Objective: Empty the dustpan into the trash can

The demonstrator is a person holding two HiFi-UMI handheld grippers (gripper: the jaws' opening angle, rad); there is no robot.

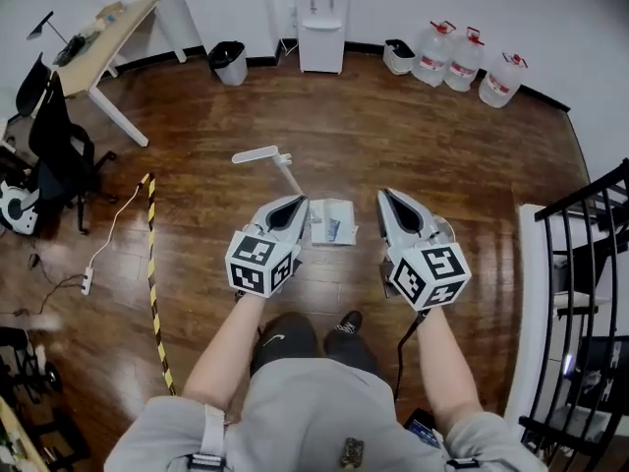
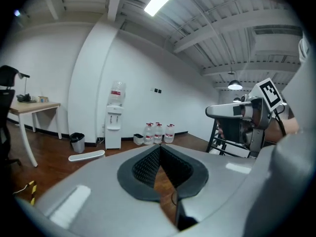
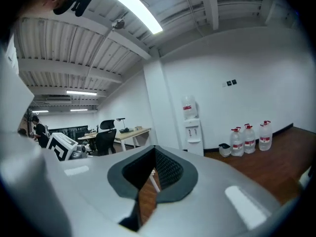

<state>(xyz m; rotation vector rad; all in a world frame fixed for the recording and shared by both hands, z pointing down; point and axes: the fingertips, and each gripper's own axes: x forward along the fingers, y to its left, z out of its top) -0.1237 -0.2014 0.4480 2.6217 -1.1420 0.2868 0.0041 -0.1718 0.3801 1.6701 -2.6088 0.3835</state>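
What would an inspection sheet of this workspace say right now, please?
Surface: wooden floor, with a striped tape strip across it.
Job's things: dustpan lies on the floor; black trash can stands at the far wall.
Clutter: white bar beyond the dustpan.
Tools: left tool and right tool are shut and empty, flanking the dustpan in the head view.
Cables: power strip with its cord, on the floor at left.
Surroundings: water dispenser, water jugs, desk, office chair, railing.

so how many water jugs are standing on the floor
3. All stand along the far wall, right of the water dispenser: left jug, middle jug, right jug. A fourth bottle sits atop the dispenser, not on the floor. None looks hidden.
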